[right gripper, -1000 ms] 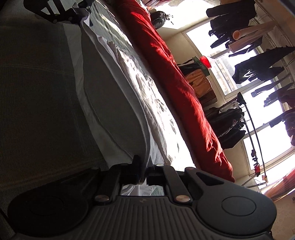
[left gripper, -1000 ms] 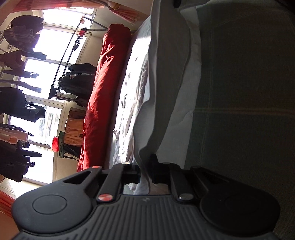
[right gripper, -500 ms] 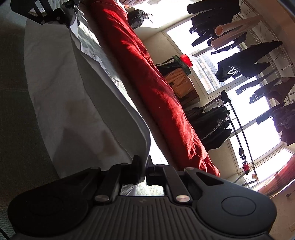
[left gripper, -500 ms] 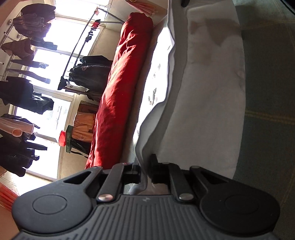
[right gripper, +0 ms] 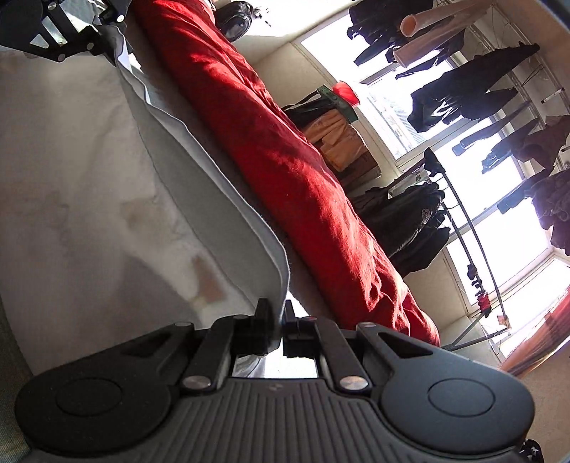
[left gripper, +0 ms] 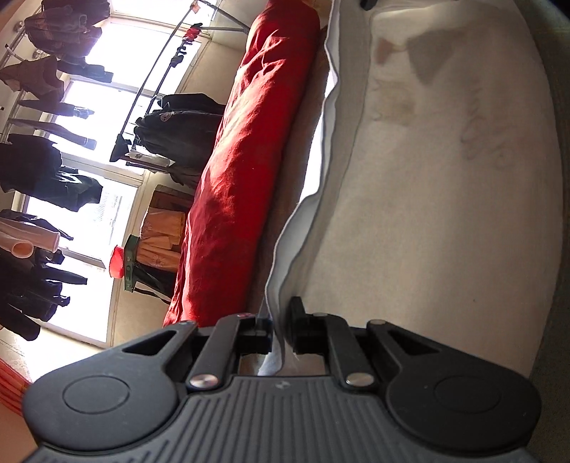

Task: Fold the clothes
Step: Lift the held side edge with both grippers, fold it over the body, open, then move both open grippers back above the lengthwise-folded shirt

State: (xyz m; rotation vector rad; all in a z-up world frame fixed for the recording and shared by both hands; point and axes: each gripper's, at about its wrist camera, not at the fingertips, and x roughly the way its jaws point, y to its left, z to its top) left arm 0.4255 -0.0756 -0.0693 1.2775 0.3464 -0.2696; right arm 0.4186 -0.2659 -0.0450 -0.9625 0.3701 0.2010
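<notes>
Left wrist view: the left tool [left gripper: 279,329] sits low in the frame, rolled onto its side so that the room appears turned, and points slightly downward across the bed. Its black fingers are pressed together on the hem of a pale garment [left gripper: 438,185], the thin edge of cloth running straight into the narrow gap between them. The garment is soft, matte, off-white cotton with a faint printed mark and a few brownish patches; a grey-white doubled edge curls up from the pinch and runs away toward the far end, where the cloth lies spread flat on the bed. A long, rumpled red blanket [left gripper: 245,171] lies rolled beside it, its weave coarse and sunlit. Beyond it, dark clothes [left gripper: 178,131] hang on a thin metal rack against bright windows.

In the right wrist view, the right tool [right gripper: 276,329] is rolled the opposite way and also pinches the garment's [right gripper: 82,171] hem, its fingers closed on the folded grey edge. The left tool [right gripper: 107,14] shows at the top left corner, gripping the same edge at the other end, so the hem is stretched between the two. The red blanket [right gripper: 285,167] runs diagonally alongside the cloth.
</notes>
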